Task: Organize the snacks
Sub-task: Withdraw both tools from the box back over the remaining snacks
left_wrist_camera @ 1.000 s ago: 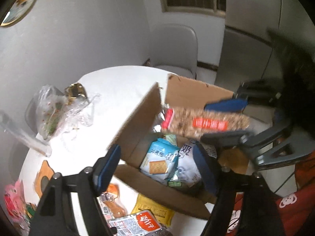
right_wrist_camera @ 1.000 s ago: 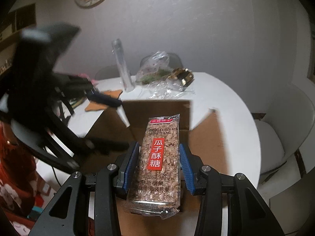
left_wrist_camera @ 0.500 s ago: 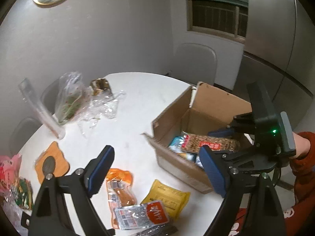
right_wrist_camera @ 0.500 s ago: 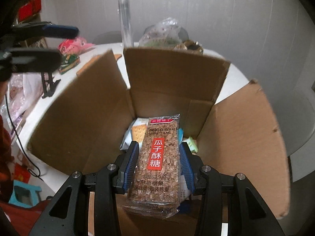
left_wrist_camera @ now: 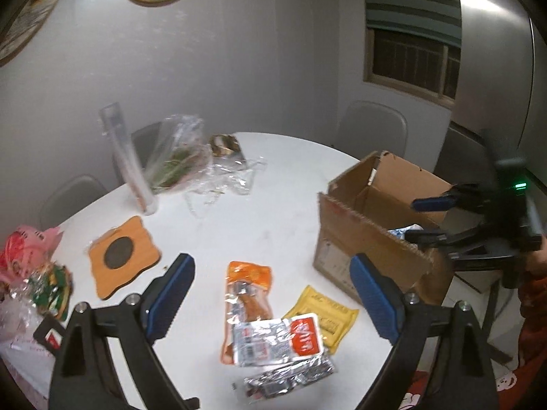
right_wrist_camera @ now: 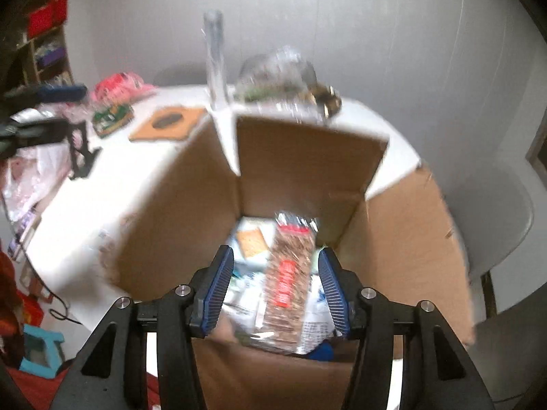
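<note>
- My right gripper [right_wrist_camera: 275,285] has just been opening; the seed bar [right_wrist_camera: 287,280] drops free into the box [right_wrist_camera: 301,164].
- My left gripper [left_wrist_camera: 271,297], empty, jaws just widened, hangs over the orange packet [left_wrist_camera: 248,290], long axis running away from me.

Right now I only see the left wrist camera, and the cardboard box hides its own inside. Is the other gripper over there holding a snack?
Observer: No. The right gripper is open. Its jaws have just been opening, and a seed bar sits loose between them inside the box.
Operator: Is that bar alone in there?
Observer: No, it rests on other packets. A cracker packet shows just to its left.
Operator: Anything else I'm missing?
Observer: A teal stool stands low at the left of the right wrist view.
</note>
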